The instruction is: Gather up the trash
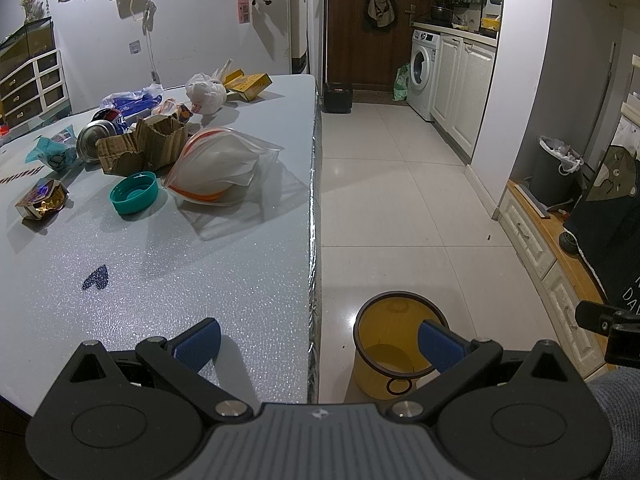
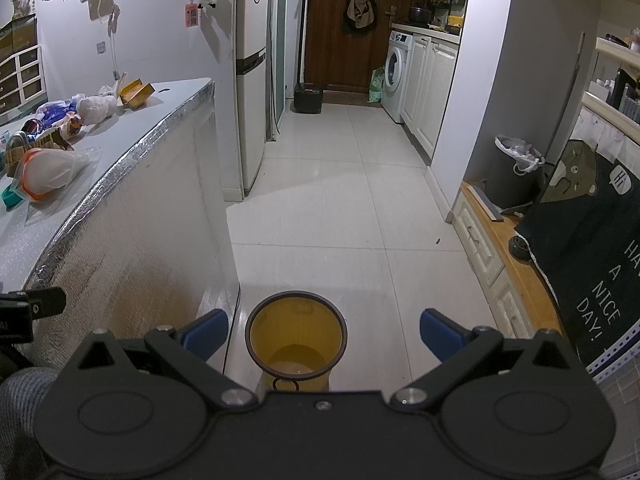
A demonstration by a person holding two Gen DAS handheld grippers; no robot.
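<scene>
Trash lies clustered on the table (image 1: 200, 264): a zip bag (image 1: 216, 168), a teal lid (image 1: 134, 193) and torn cardboard (image 1: 144, 146), well back from its foil-trimmed edge. Beside that edge, on open floor, stands the yellow bin (image 2: 295, 336). The left gripper (image 1: 318, 342) and right gripper (image 2: 323, 336) both gape wide, holding nothing.

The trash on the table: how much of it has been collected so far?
None that shows: the yellow bin on the floor looks empty. Nothing is in hand either; the left gripper and right gripper are both open. All of it is left on the table: the zip bag, teal lid, cardboard, can and wrappers behind.
</scene>
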